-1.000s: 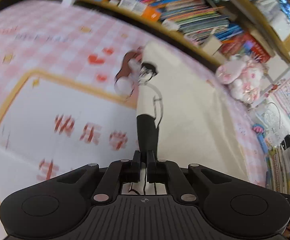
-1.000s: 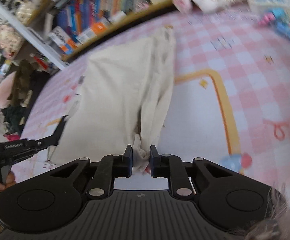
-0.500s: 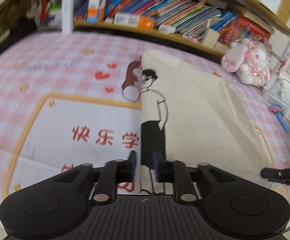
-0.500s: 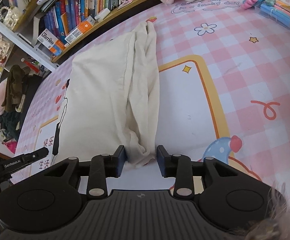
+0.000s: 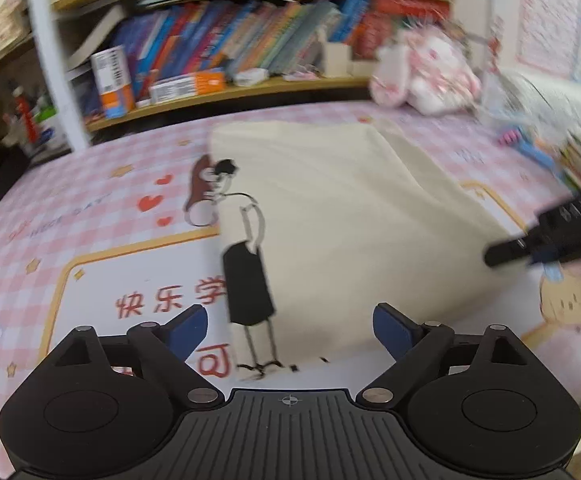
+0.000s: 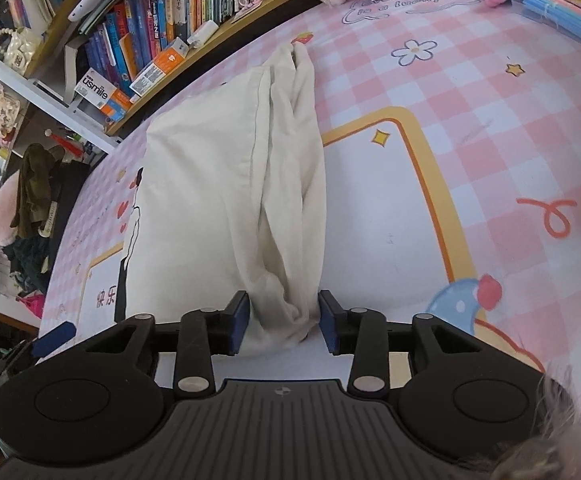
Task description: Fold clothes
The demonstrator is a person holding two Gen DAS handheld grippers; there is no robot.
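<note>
The left gripper (image 5: 288, 326) stands wide apart, gripping nothing; ahead of its jaws the cream garment (image 5: 330, 232) lies on the pink checked mat (image 5: 70, 216), the printed figure along its folded left edge. The right gripper (image 6: 283, 322) is parted too, the bunched right edge lying loose between its jaws. Lengthwise folds look made; a crosswise fold probably remains.

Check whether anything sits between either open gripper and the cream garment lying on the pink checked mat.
Nothing visible does. The left gripper is open at the near hem of the cream garment, and the right gripper is open with the garment's bunched edge between its fingers. Only bare pink checked mat lies beside it.
</note>
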